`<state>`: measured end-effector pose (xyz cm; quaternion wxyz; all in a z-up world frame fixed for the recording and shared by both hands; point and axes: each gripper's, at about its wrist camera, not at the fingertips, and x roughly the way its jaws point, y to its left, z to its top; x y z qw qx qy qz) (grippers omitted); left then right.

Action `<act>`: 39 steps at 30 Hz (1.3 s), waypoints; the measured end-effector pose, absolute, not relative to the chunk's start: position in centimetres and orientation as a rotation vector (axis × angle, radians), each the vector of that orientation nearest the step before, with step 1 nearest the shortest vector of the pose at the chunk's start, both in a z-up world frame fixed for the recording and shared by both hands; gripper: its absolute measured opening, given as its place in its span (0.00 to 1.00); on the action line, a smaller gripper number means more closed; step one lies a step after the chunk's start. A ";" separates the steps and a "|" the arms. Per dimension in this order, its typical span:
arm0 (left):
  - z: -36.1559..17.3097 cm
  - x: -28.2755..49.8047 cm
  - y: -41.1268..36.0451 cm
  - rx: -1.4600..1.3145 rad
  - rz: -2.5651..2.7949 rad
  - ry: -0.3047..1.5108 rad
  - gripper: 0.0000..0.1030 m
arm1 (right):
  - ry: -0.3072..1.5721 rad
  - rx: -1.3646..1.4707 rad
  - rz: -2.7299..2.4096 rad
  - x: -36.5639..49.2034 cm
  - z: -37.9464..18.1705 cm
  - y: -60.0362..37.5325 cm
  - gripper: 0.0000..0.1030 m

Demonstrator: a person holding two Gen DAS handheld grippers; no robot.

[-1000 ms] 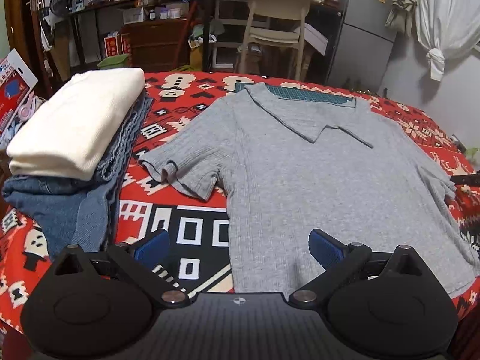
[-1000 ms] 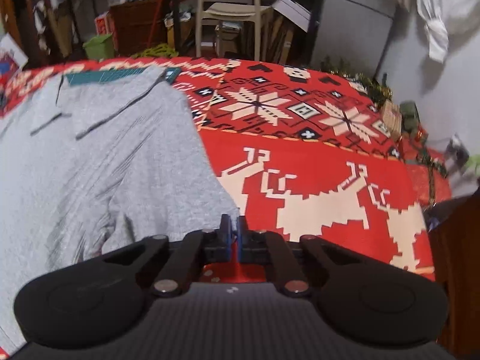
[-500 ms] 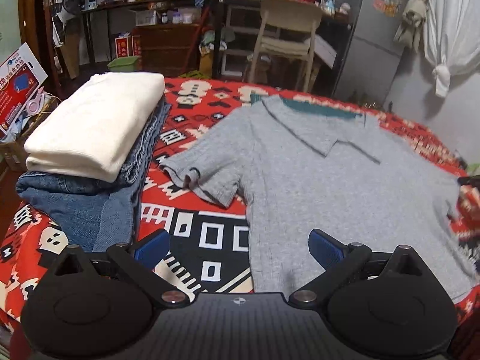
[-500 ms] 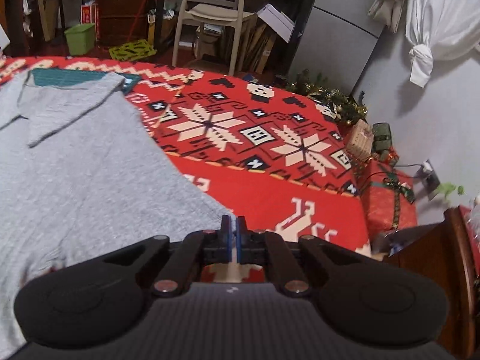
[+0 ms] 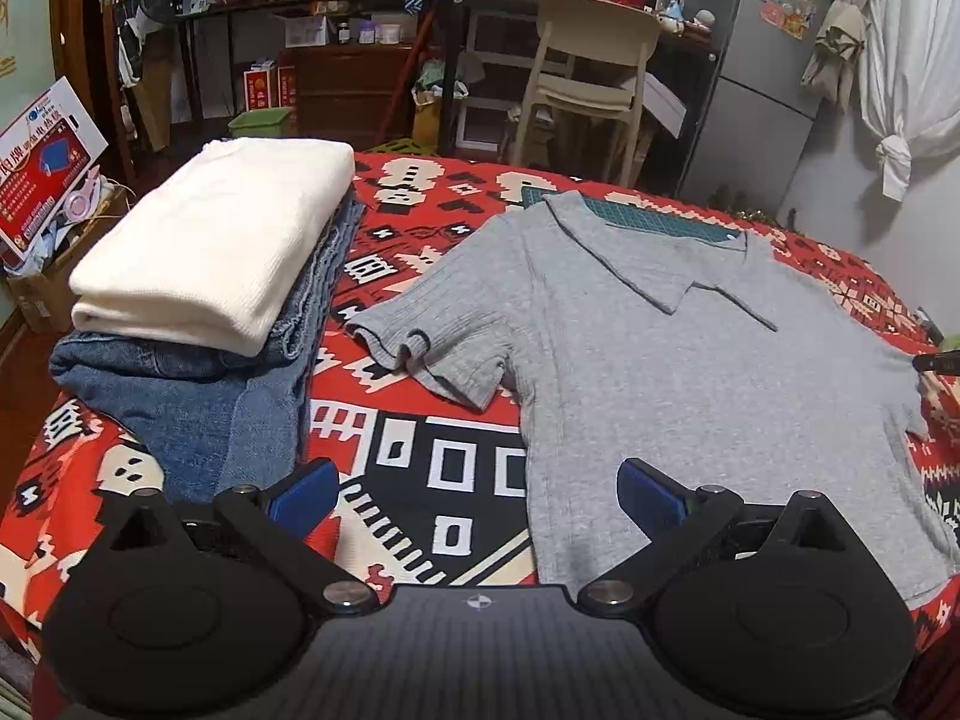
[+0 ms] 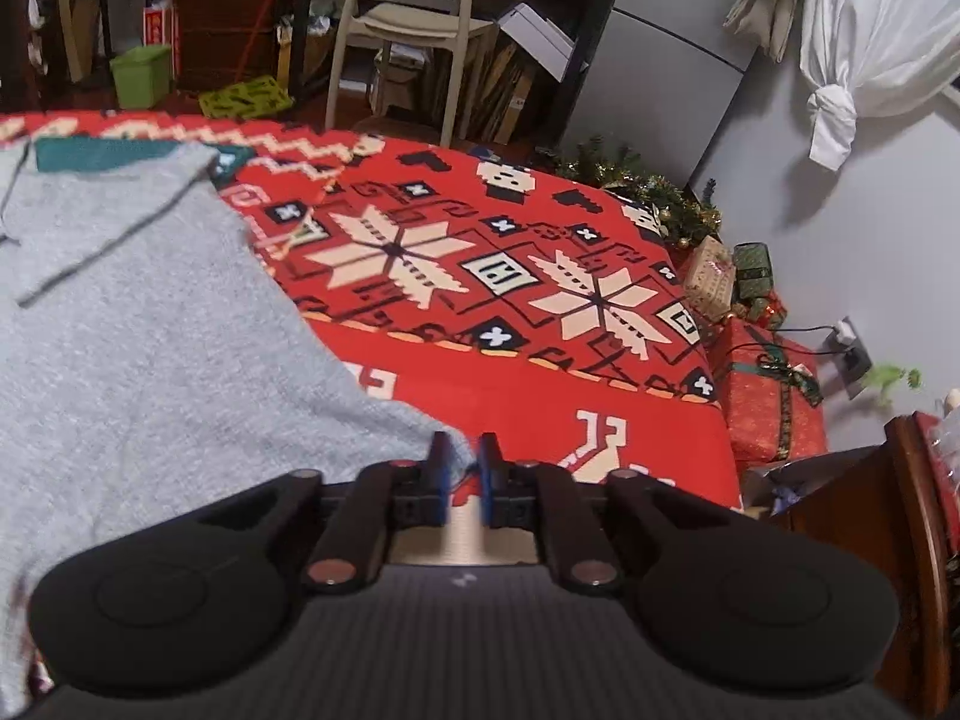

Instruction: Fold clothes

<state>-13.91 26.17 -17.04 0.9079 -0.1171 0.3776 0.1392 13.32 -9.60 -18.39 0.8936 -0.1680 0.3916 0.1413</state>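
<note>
The left gripper (image 5: 477, 495) stood released, its blue pads (image 5: 303, 495) spread wide apart and holding nothing, poised over the near edge of the patterned red blanket (image 5: 420, 480). The grey collared shirt (image 5: 690, 372) lay flat and face up just beyond it, its lower hem reaching under the right-hand pad and its left sleeve (image 5: 432, 348) rumpled, with one edge curled. The right gripper (image 6: 462, 471) was parted by a narrow gap, and the shirt's right sleeve (image 6: 414, 426) lay directly at its pads; whether any cloth sat between them could not be determined, as that view was blurred. In the left view only a dark tip of that gripper showed at the right edge of the frame. The shirt's right sleeve was partly cut off there, and its left half fell outside the right view. To the left of the shirt, apart from it, lay a stack of folded clothes (image 5: 198, 300): a cream knit on top of blue denim. A teal mat (image 5: 654, 222) showed from beneath the collar at the far side. Beyond the blanket stood a beige chair (image 5: 588, 78), cluttered shelves (image 5: 336, 6), a grey refrigerator (image 5: 756, 78) and a knotted white curtain (image 5: 906, 90); wrapped gifts (image 6: 768, 384) lay on the floor to the right.
</note>
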 end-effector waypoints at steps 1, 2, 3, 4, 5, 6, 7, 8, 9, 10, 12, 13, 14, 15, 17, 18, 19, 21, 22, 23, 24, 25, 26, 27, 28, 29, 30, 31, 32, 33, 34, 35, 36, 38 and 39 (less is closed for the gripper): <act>-17.1 -13.9 26.1 -0.240 0.283 0.780 0.97 | 0.810 -0.334 0.296 13.2 -18.2 -9.7 0.20; -17.1 -13.9 26.0 -0.236 0.277 0.782 0.97 | 0.808 -0.316 0.295 13.1 -18.0 -9.9 0.21; -17.1 -13.8 25.9 -0.233 0.273 0.783 0.97 | 0.803 -0.294 0.295 12.6 -17.6 -10.1 0.22; -17.2 -13.8 25.8 -0.230 0.269 0.784 0.97 | 0.798 -0.271 0.296 11.9 -17.1 -10.3 0.22; -17.2 -13.8 25.8 -0.229 0.267 0.785 0.97 | 0.793 -0.248 0.297 11.3 -16.7 -10.5 0.22; -17.2 -13.8 25.8 -0.231 0.266 0.786 0.97 | 0.790 -0.226 0.314 10.3 -16.2 -10.5 0.22; -17.3 -13.8 25.9 -0.235 0.264 0.786 0.97 | 0.786 -0.205 0.339 9.1 -15.7 -10.4 0.22; -17.3 -13.8 25.9 -0.241 0.262 0.786 0.97 | 0.786 -0.189 0.368 7.9 -15.4 -10.1 0.22; -17.3 -13.8 25.9 -0.247 0.260 0.786 0.97 | 0.794 -0.178 0.406 6.5 -15.3 -9.6 0.22; -17.4 -13.8 25.9 -0.252 0.257 0.786 0.97 | 0.805 -0.167 0.447 5.1 -15.3 -9.0 0.22; -17.5 -13.8 25.9 -0.258 0.248 0.788 0.97 | 0.834 -0.155 0.507 2.7 -15.9 -7.7 0.21; -17.5 -13.7 25.8 -0.260 0.243 0.788 0.97 | 0.846 -0.142 0.525 1.8 -16.3 -7.1 0.21; -17.6 -13.6 25.7 -0.259 0.238 0.789 0.97 | 0.855 -0.127 0.539 0.9 -16.6 -6.5 0.21; -17.6 -13.5 25.6 -0.257 0.234 0.790 0.97 | 0.860 -0.109 0.546 0.2 -17.0 -5.9 0.21; -17.6 -13.4 25.5 -0.256 0.228 0.789 0.97 | 0.861 -0.096 0.540 -0.6 -17.7 -5.1 0.21; -17.5 -13.5 25.4 -0.256 0.226 0.787 0.97 | 0.860 -0.097 0.532 -0.7 -17.9 -4.8 0.21; -17.5 -13.6 25.4 -0.256 0.226 0.785 0.97 | 0.860 -0.098 0.525 -0.8 -18.2 -4.5 0.21; -17.4 -13.8 25.6 -0.258 0.230 0.782 0.97 | 0.859 -0.099 0.510 -1.0 -18.7 -3.9 0.21; -17.4 -13.9 25.7 -0.260 0.235 0.782 0.97 | 0.859 -0.100 0.502 -1.1 -18.9 -3.6 0.21; -17.4 -14.1 25.8 -0.263 0.240 0.781 0.97 | 0.858 -0.101 0.495 -1.2 -19.2 -3.3 0.21; -17.4 -14.2 26.0 -0.267 0.246 0.782 0.97 | 0.858 -0.101 0.487 -1.3 -19.4 -3.0 0.21; -17.5 -14.4 26.2 -0.274 0.252 0.783 0.97 | 0.855 -0.118 0.482 -1.4 -19.6 -2.6 0.21; -17.6 -14.5 26.3 -0.281 0.257 0.784 0.97 | 0.851 -0.140 0.477 -1.4 -19.6 -2.3 0.21; -17.6 -14.6 26.4 -0.288 0.260 0.786 0.97 | 0.849 -0.150 0.476 -1.5 -19.6 -2.1 0.21; -17.7 -14.6 26.5 -0.295 0.262 0.788 0.97 | 0.850 -0.156 0.476 -1.6 -19.6 -2.0 0.17; -17.8 -14.7 26.5 -0.300 0.261 0.789 0.97 | 0.850 -0.168 0.480 -1.8 -19.5 -1.8 0.04; -17.8 -14.6 26.5 -0.303 0.258 0.790 0.97 | 0.851 -0.183 0.485 -1.9 -19.5 -1.5 0.02; -17.8 -14.6 26.3 -0.302 0.254 0.790 0.97 | 0.851 -0.198 0.490 -2.1 -19.4 -1.3 0.01; -17.8 -14.6 26.2 -0.298 0.249 0.789 0.97 | 0.849 -0.216 0.490 -2.2 -19.4 -1.2 0.01; -17.8 -14.6 26.1 -0.293 0.244 0.788 0.97 | 0.848 -0.223 0.482 -2.3 -19.3 -1.2 0.00; -17.7 -14.5 25.9 -0.289 0.239 0.787 0.97 | 0.850 -0.218 0.469 -2.4 -19.2 -1.5 0.00; -17.6 -14.5 25.8 -0.283 0.235 0.785 0.97 | 0.853 -0.211 0.457 -2.4 -19.1 -1.9 0.00; -17.5 -14.5 25.7 -0.277 0.233 0.782 0.97 | 0.853 -0.204 0.436 -2.4 -19.0 -2.4 0.00; -17.4 -14.6 25.6 -0.271 0.232 0.779 0.97 | 0.857 -0.183 0.407 -2.3 -18.9 -3.6 0.00; -17.4 -14.6 25.7 -0.273 0.233 0.779 0.97 | 0.859 -0.169 0.394 -2.3 -18.9 -4.2 0.00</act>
